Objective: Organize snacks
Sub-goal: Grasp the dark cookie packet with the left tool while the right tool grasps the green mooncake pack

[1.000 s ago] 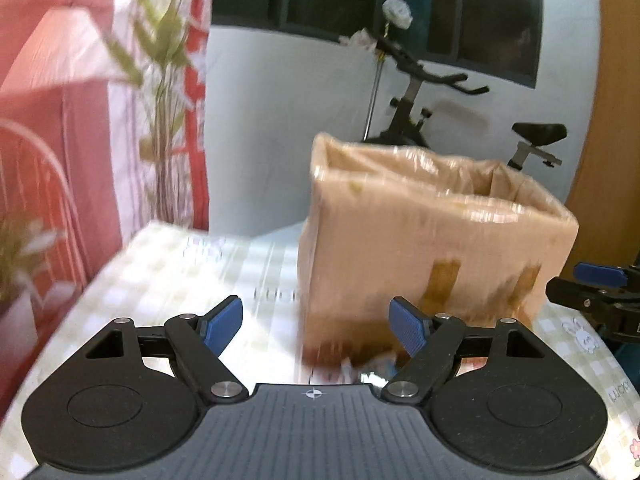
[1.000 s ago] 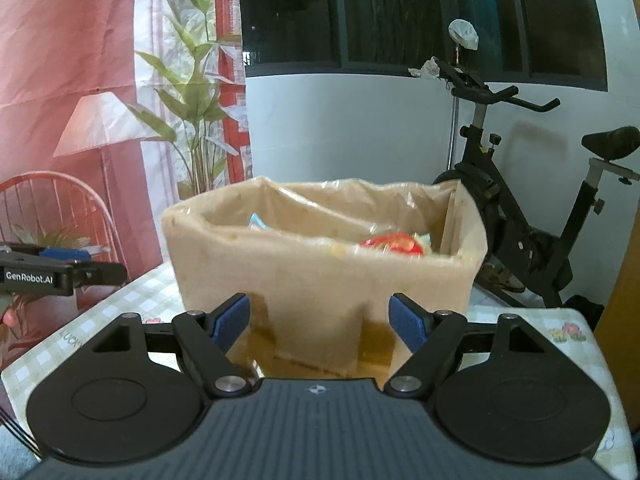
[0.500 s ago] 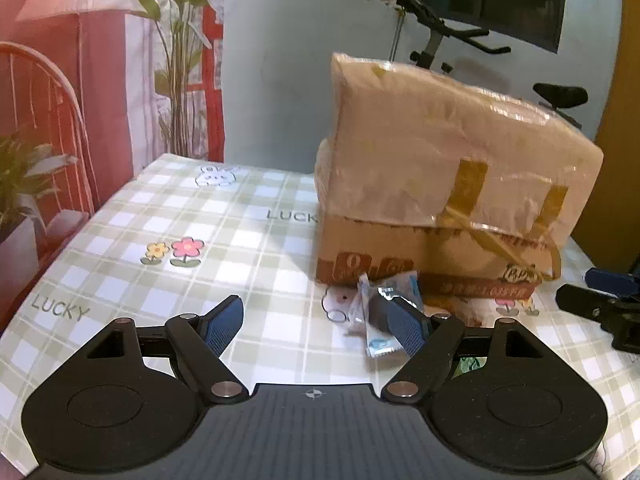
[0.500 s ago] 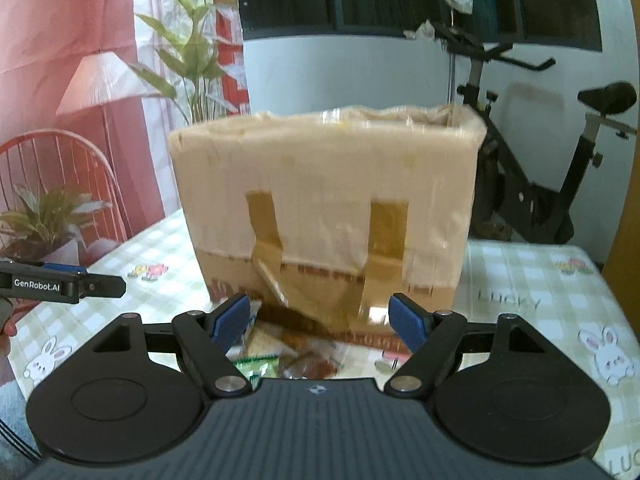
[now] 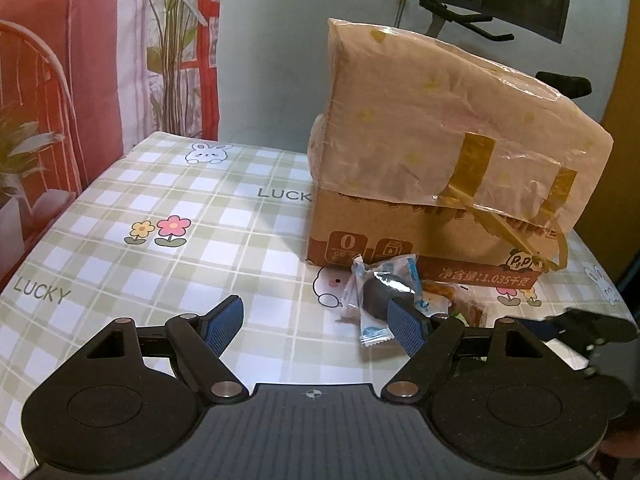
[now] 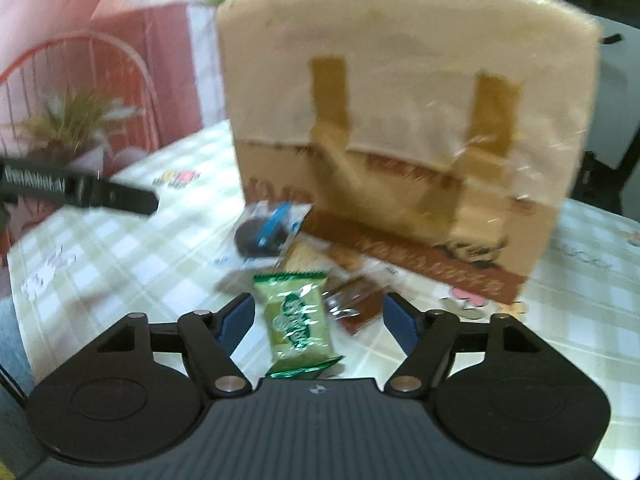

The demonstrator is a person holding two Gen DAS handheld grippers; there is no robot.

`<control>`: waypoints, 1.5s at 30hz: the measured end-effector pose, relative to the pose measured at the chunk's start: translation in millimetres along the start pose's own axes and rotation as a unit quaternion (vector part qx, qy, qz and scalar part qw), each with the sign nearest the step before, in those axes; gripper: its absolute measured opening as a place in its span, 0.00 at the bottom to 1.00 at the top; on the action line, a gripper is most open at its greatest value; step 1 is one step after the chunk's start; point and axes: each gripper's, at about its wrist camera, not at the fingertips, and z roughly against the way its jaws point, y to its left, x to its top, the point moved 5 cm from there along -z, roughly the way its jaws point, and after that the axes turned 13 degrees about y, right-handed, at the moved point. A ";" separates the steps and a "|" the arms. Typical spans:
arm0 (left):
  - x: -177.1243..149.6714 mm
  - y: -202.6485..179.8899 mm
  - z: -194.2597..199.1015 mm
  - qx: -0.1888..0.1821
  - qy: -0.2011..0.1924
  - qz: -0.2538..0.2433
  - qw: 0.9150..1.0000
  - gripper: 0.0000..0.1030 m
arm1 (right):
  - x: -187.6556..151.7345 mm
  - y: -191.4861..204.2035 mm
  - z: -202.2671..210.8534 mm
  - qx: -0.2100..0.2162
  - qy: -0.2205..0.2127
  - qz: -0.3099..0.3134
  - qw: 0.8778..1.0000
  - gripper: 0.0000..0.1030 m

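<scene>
A tall cardboard box (image 5: 432,168) wrapped in tape stands on the checked tablecloth (image 5: 160,248); it also shows in the right wrist view (image 6: 404,132). Snack packets lie at its foot: a clear packet with a dark round cake (image 5: 384,292), also in the right wrist view (image 6: 268,232), a green packet (image 6: 298,320), a brown packet (image 6: 356,304) and a cracker packet (image 6: 304,258). My left gripper (image 5: 316,318) is open, its right finger just in front of the dark-cake packet. My right gripper (image 6: 318,314) is open, low over the green packet, which lies between its fingers.
A potted plant and a red wire chair (image 5: 24,120) stand left of the table. An exercise bike (image 5: 460,12) stands behind the box. The table's left edge (image 5: 24,264) is near. My left gripper shows at the left of the right wrist view (image 6: 80,192).
Both grippers have dropped from box-top height down to the tabletop. The right one has moved in over the green packet. The snacks at the box's foot have come into view.
</scene>
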 end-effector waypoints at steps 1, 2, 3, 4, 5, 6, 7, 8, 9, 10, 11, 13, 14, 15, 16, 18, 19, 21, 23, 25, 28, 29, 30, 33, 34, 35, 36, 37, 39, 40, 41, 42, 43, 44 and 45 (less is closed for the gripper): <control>0.5 -0.3 -0.6 0.000 0.000 0.000 1.000 0.79 | -0.7 1.1 -5.9 0.004 0.004 0.004 1.000 0.68; 0.8 -0.9 -1.7 -0.001 0.001 -0.001 1.000 0.79 | -1.1 2.0 -11.9 0.006 0.008 0.008 1.000 0.65; 1.2 -1.7 -3.0 -0.001 0.002 0.000 1.000 0.79 | -1.6 2.4 -16.7 0.007 0.011 0.010 1.000 0.64; 1.3 -2.5 -4.4 -0.001 0.004 0.000 1.000 0.79 | -1.9 2.7 -21.2 0.008 0.013 0.012 1.000 0.61; 1.5 -3.0 -6.1 -0.001 0.005 0.001 1.000 0.79 | -1.8 2.6 -25.6 0.010 0.016 0.013 1.000 0.60; 1.5 -3.8 -8.1 -0.001 0.007 0.002 1.000 0.79 | -2.4 2.0 -28.9 0.011 0.019 0.012 1.000 0.59; 1.7 -3.6 -9.9 -0.002 0.009 0.003 1.000 0.79 | -3.3 1.3 -31.8 0.014 0.021 0.012 1.000 0.57; 1.9 -4.0 -11.7 -0.002 0.011 0.005 1.000 0.79 | -4.5 0.5 -34.3 0.018 0.022 0.012 1.000 0.54; 2.2 -4.5 -13.7 -0.003 0.013 0.008 1.000 0.79 | -5.2 0.0 -36.3 0.021 0.023 0.012 0.999 0.52; 2.7 -5.1 -15.5 -0.005 0.015 0.011 1.000 0.79 | -6.6 -0.9 -37.8 0.024 0.024 0.013 0.999 0.47; 3.1 -5.7 -17.0 -0.007 0.017 0.015 1.000 0.79 | -7.8 -1.5 -38.3 0.024 0.022 0.016 0.999 0.45; 4.8 -7.7 -20.8 -0.013 0.022 0.025 0.999 0.79 | -8.9 -2.6 -39.2 0.023 0.014 0.023 0.999 0.41; 5.6 -8.7 -22.7 -0.016 0.024 0.029 0.999 0.79 | -9.9 -3.7 -38.3 0.024 0.011 0.024 0.999 0.41; 6.9 -10.4 -25.3 -0.020 0.026 0.033 0.999 0.79 | -10.6 -4.9 -37.6 0.024 0.009 0.023 0.999 0.41; 7.9 -12.3 -28.1 -0.022 0.028 0.035 0.999 0.79 | -11.3 -6.4 -36.5 0.022 0.005 0.024 0.999 0.41; 10.2 -16.5 -33.4 -0.025 0.032 0.039 0.998 0.79 | -13.2 -9.8 -31.8 0.012 -0.009 0.024 1.000 0.41; 11.8 -19.8 -36.5 -0.026 0.033 0.039 0.998 0.79 | -14.0 -12.0 -29.2 0.007 -0.016 0.024 1.000 0.41; 15.0 -25.7 -40.9 -0.028 0.034 0.038 0.998 0.79 | -16.1 -16.8 -25.8 -0.011 -0.029 0.025 0.999 0.41; 18.2 -32.6 -45.2 -0.029 0.031 0.035 0.999 0.79 | -18.4 -22.1 -24.0 -0.026 -0.038 0.019 0.999 0.41; 21.5 -40.0 -50.0 -0.026 0.028 0.026 0.999 0.79 | -22.4 -28.7 -23.5 -0.029 -0.043 -0.003 0.999 0.41; 24.1 -49.4 -59.1 -0.017 0.028 0.011 0.999 0.79 | -23.4 -35.4 -20.8 -0.030 -0.049 -0.024 0.998 0.41; 24.3 -51.0 -62.6 -0.013 0.030 0.007 0.999 0.79 | -23.6 -36.7 -20.0 -0.029 -0.051 -0.027 0.998 0.41; 24.3 -52.0 -66.1 -0.009 0.033 0.005 0.999 0.78 | -23.7 -38.0 -19.7 -0.028 -0.052 -0.031 0.998 0.41; 23.7 -55.0 -76.1 -0.002 0.040 0.003 0.999 0.78 | -25.0 -43.1 -19.9 -0.028 -0.053 -0.042 0.997 0.41; 22.7 -55.8 -79.6 0.002 0.043 0.003 0.999 0.78 | -25.4 -44.7 -19.3 -0.028 -0.053 -0.045 0.997 0.41; 21.8 -56.2 -80.1 0.006 0.044 0.003 0.999 0.77 | -25.8 -45.9 -19.4 -0.029 -0.053 -0.048 0.997 0.41; 20.7 -56.1 -82.7 0.010 0.047 0.005 0.999 0.76 | -26.2 -46.1 -20.2 -0.030 -0.052 -0.050 0.997 0.41; 19.1 -55.7 -85.6 0.015 0.051 0.009 0.999 0.74 | -26.4 -46.4 -20.8 -0.031 -0.051 -0.051 0.997 0.41; 16.9 -54.8 -87.0 0.011 0.051 0.017 0.998 0.66 | -27.0 -47.4 -22.0 -0.032 -0.049 -0.052 0.997 0.41; 16.4 -54.9 -85.5 0.014 0.045 0.017 0.999 0.56 | -27.4 -47.4 -22.1 -0.032 -0.049 -0.051 0.997 0.41; 16.1 -55.8 -84.3 0.013 0.042 0.013 0.999 0.50 | -27.3 -47.1 -21.9 -0.030 -0.050 -0.050 0.997 0.41; 15.7 -56.8 -82.3 0.017 0.039 0.008 0.999 0.49 | -27.7 -46.9 -21.1 -0.030 -0.051 -0.049 0.997 0.41; 14.7 -57.1 -80.7 0.018 0.039 0.006 0.999 0.48 | -27.6 -46.8 -20.7 -0.030 -0.052 -0.050 0.997 0.41; 13.5 -58.0 -79.0 0.018 0.039 0.006 0.999 0.48 | -27.7 -47.4 -19.8 -0.029 -0.053 -0.051 0.997 0.41; 11.2 -57.8 -77.1 0.017 0.039 0.006 0.999 0.48 | -27.3 -47.3 -19.5 -0.029 -0.054 -0.053 0.997 0.41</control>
